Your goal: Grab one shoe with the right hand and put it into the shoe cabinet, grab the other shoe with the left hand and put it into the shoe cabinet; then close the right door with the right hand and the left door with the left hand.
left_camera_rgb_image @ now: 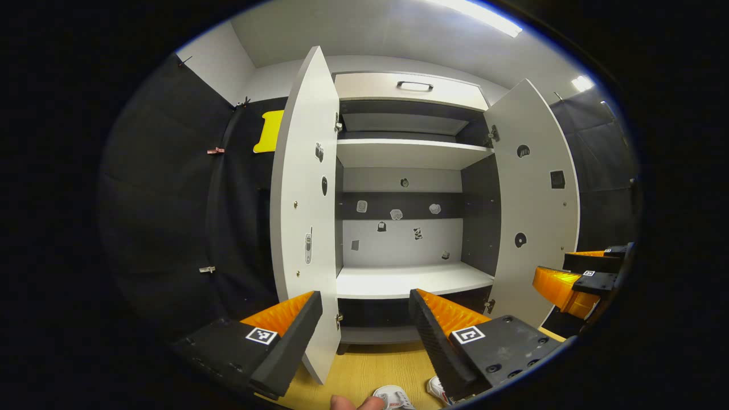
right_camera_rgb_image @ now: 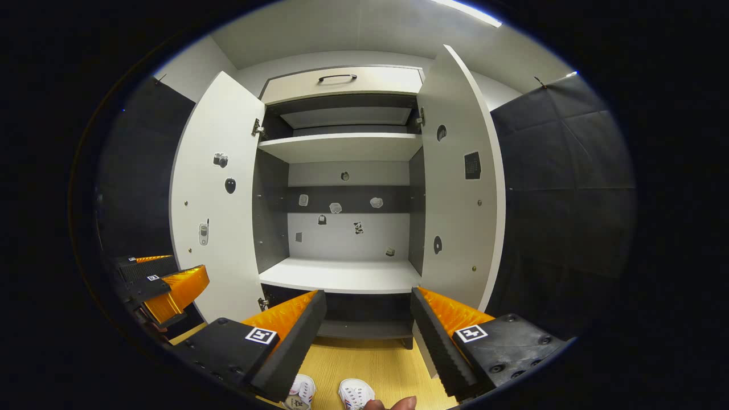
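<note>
The white shoe cabinet (left_camera_rgb_image: pixel 407 154) (right_camera_rgb_image: pixel 342 148) stands ahead with both doors swung open: the left door (left_camera_rgb_image: pixel 304 205) (right_camera_rgb_image: pixel 216 199) and the right door (left_camera_rgb_image: pixel 532 199) (right_camera_rgb_image: pixel 461 182). Its lower shelf (left_camera_rgb_image: pixel 410 280) (right_camera_rgb_image: pixel 342 275) is bare. Two white shoes lie on the wooden floor at the bottom edge, one (left_camera_rgb_image: pixel 393 397) (right_camera_rgb_image: pixel 300 392) beside the other (left_camera_rgb_image: pixel 437 389) (right_camera_rgb_image: pixel 355 394). My left gripper (left_camera_rgb_image: pixel 364 336) (right_camera_rgb_image: pixel 162 282) hangs open above them with nothing between its fingers. My right gripper (right_camera_rgb_image: pixel 367 336) (left_camera_rgb_image: pixel 575 279) is open too, beside the left one.
A closed drawer with a dark handle (left_camera_rgb_image: pixel 414 86) (right_camera_rgb_image: pixel 337 77) tops the cabinet. An upper shelf (left_camera_rgb_image: pixel 407 152) (right_camera_rgb_image: pixel 342 147) is bare. Small stickers dot the back panel and doors. Fingertips of a person (left_camera_rgb_image: pixel 356 403) (right_camera_rgb_image: pixel 398 403) show at the bottom edge. Yellow wooden floor (left_camera_rgb_image: pixel 370 370) lies in front.
</note>
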Demonstrator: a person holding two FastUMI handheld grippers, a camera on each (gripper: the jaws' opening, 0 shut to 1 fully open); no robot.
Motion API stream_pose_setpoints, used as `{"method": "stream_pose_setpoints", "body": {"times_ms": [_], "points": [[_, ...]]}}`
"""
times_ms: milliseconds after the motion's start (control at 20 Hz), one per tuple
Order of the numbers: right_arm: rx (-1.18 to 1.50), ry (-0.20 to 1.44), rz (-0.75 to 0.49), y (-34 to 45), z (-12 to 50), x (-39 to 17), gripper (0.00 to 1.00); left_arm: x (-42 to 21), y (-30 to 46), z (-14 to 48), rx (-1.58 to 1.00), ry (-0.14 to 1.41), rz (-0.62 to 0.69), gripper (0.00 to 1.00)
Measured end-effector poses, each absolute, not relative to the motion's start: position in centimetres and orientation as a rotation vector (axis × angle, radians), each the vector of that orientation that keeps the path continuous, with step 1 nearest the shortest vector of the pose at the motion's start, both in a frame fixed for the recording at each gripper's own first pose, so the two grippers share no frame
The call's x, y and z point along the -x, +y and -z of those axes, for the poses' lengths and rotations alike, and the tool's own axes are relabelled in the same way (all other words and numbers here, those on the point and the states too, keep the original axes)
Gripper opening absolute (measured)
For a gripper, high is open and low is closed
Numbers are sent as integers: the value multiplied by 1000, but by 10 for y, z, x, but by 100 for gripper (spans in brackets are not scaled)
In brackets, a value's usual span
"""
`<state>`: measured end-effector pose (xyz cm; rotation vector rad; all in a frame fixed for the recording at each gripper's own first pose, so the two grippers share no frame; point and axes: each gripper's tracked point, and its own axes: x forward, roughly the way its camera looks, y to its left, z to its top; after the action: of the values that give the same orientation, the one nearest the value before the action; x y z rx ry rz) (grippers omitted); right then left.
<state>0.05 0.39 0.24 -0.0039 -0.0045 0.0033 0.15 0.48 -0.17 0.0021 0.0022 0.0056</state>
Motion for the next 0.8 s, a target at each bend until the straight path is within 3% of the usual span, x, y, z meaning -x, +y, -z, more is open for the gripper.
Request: {"method": "stream_pose_setpoints", "body": {"times_ms": [450,800], "points": [[11,17,-23,7,3,-2,98,0,8,-1,-5,-6,-14,95],[-29,324,-121,17,106,9,98,4,10,4,-14,-4,-29,95]]}}
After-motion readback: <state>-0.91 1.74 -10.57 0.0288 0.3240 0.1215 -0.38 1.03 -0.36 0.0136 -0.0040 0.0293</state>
